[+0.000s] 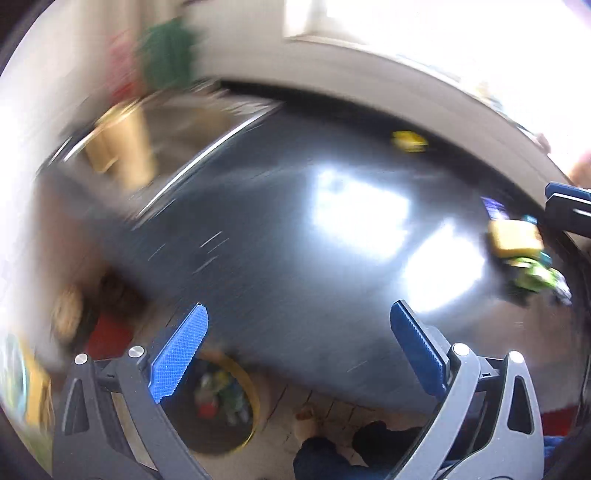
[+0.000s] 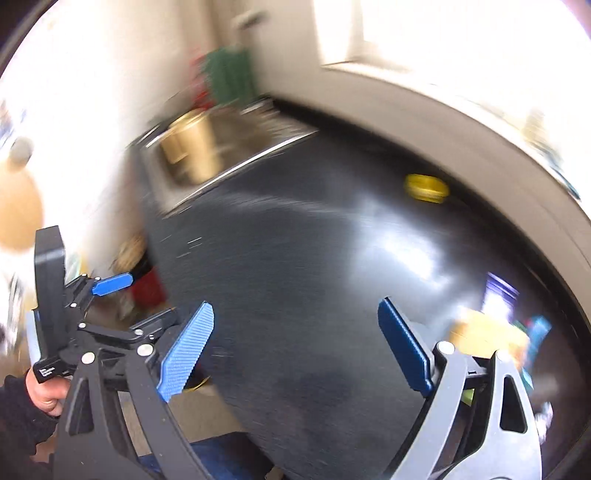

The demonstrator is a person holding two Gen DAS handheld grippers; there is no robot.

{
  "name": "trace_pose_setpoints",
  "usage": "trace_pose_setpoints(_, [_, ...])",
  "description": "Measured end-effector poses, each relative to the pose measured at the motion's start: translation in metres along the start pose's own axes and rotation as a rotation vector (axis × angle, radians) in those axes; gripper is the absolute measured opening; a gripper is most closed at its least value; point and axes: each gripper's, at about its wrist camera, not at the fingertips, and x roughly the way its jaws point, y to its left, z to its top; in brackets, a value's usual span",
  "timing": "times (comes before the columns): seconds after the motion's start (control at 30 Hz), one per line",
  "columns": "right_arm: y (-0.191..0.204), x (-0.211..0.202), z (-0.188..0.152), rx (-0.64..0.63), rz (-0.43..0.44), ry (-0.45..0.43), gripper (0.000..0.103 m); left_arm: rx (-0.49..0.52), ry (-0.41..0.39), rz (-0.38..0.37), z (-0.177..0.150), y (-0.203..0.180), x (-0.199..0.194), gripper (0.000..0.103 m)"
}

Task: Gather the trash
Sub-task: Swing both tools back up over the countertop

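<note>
Both spread wide and empty, the left gripper [image 1: 299, 332] and right gripper [image 2: 295, 332] should slow, squaring over the wrapper pile [image 1: 524, 258] on the dark countertop [image 1: 277, 240].

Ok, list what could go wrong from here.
1. Both views are smeared by fast motion, so aiming at the trash pile may miss.
2. The right gripper and left gripper are close together and could collide.
3. The bin sits below the counter edge; dropped trash may miss it.

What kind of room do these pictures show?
Probably a kitchen: a dark worktop with a steel sink set into it below a window, and a bin of rubbish on the floor.
</note>
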Motion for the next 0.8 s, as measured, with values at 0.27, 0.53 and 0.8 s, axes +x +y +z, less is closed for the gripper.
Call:
trace_pose_setpoints(0.27, [-0.148, -0.092, -0.079, 0.35, -0.264, -0.078, 0.088, 0.221, -0.007, -0.255, 0.058, -0.132, 0.017, 0.096])
trace_pose_setpoints(0.53, [-0.212, -0.14, -0.15, 0.534, -0.391, -0.098, 0.088, 0.387, 0.01, -0.309, 0.062, -0.215, 0.025, 0.096])
trace_pose_setpoints(0.8, [-0.232, -0.109, -0.143, 0.551, -0.318, -0.074, 0.087, 0.393, 0.035, -0.264, 0.082, -0.216, 0.053, 0.096])
